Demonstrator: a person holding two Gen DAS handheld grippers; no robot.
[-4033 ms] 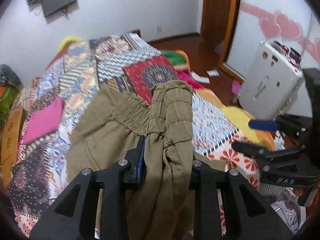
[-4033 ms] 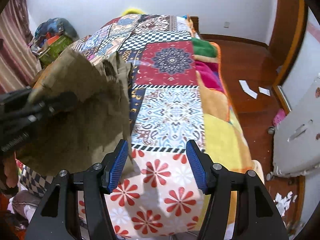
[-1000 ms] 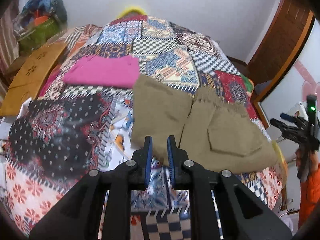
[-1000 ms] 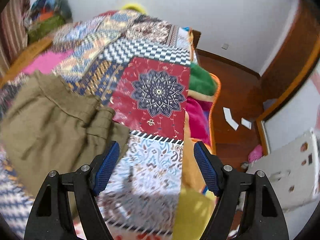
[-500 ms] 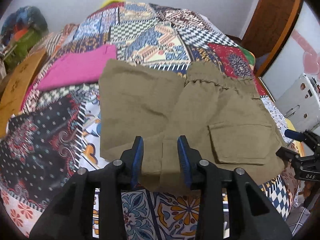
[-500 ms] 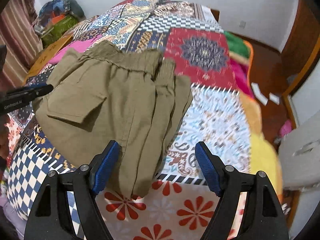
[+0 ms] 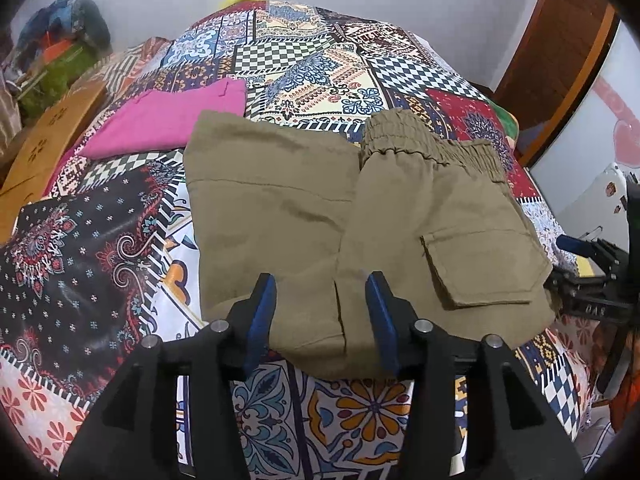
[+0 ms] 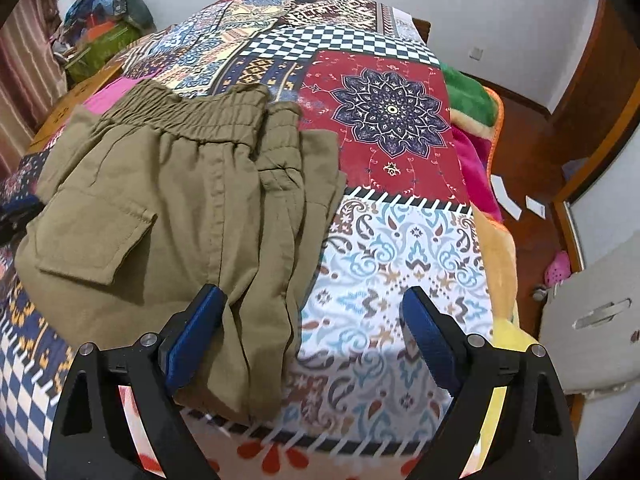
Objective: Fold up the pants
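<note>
Patchwork bedding (image 7: pixel 320 60) covers a bed where olive pants (image 7: pixel 360 216) lie folded flat, a pink garment (image 7: pixel 168 120) just beyond them; from the left wrist view, the left gripper (image 7: pixel 322 312) hovers over their near edge, its blue fingers (image 7: pixel 260 312) just opened partway, cloth between but not pinched. From the right wrist view, the right gripper (image 8: pixel 316 340) has spread wide over the pants' (image 8: pixel 180 200) near corner, gripping nothing.
</note>
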